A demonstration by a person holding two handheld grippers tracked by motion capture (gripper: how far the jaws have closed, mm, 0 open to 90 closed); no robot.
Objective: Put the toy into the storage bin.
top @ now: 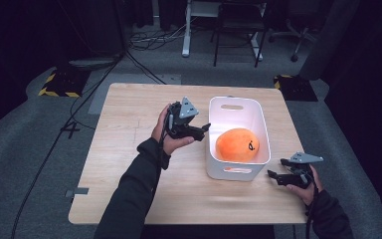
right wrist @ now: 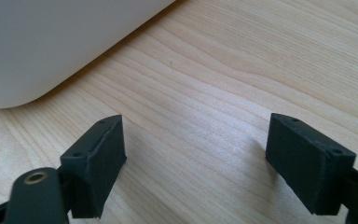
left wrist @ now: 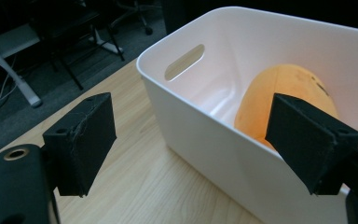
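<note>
With the orange plush (top: pixel 237 144) already lying in the white bin (top: pixel 265 127) and both jaws spread empty, your left gripper (top: pixel 202 131) beside its left wall and your right gripper (top: pixel 273 175) near its right corner, you'd likely grip the bin next.

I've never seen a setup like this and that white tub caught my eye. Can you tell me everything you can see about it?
The white tub is a rectangular bin with rounded corners and smooth walls, plastic by the look of it, with a slot handle cut into each short end. It stands upright and open-topped on the wooden table, toward its right half. Inside lies a round orange plush with a small black mark. The left tongs hang open just beside its left wall, and the right tongs sit open near its near right corner; neither touches it.
</note>
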